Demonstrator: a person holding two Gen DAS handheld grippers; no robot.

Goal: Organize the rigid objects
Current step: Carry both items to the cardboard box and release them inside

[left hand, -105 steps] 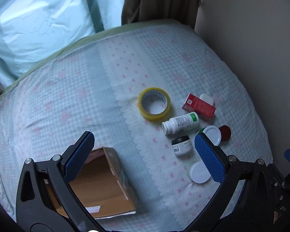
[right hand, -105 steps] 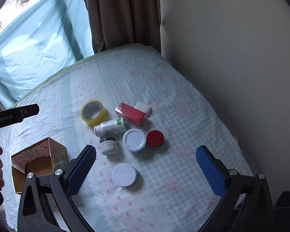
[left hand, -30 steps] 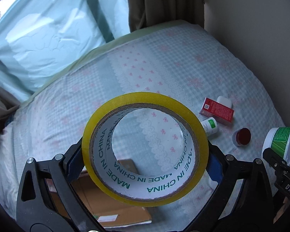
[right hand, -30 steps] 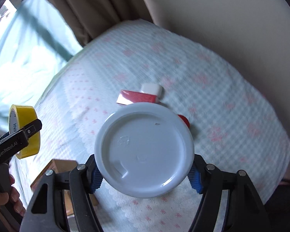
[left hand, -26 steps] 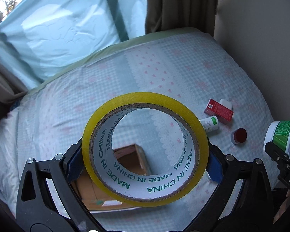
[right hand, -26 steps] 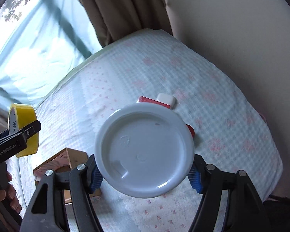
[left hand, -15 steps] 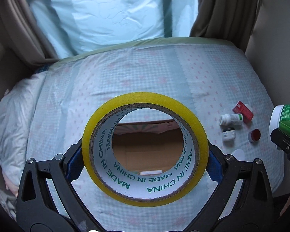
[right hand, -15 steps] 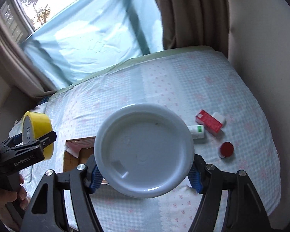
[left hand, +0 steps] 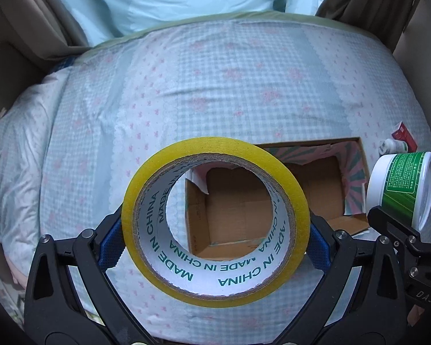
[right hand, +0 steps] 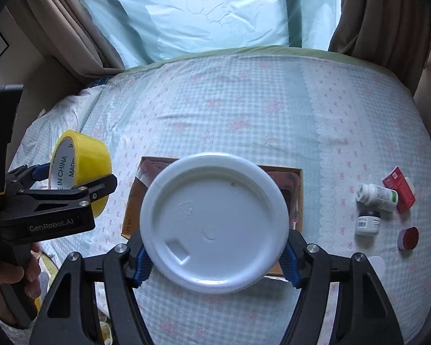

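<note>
Two grippers hang above the open cardboard box (left hand: 324, 189) on the bed (left hand: 215, 86): the left gripper (left hand: 215, 247) pinches a yellow tape roll (left hand: 215, 296) printed "MADE IN CHINA", the right gripper (right hand: 214, 256) clamps a white, green-labelled tub (right hand: 215, 218).

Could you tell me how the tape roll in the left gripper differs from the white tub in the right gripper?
The tape roll is yellow; the tub is white with a green label. The roll is an open ring, with the cardboard box showing through its hole; the tub is closed, its flat end facing the right camera. The roll bears "MADE IN CHINA" inside; the tub's end has only moulded marks. Both are round, clamped across their width, and held above the box.
</note>
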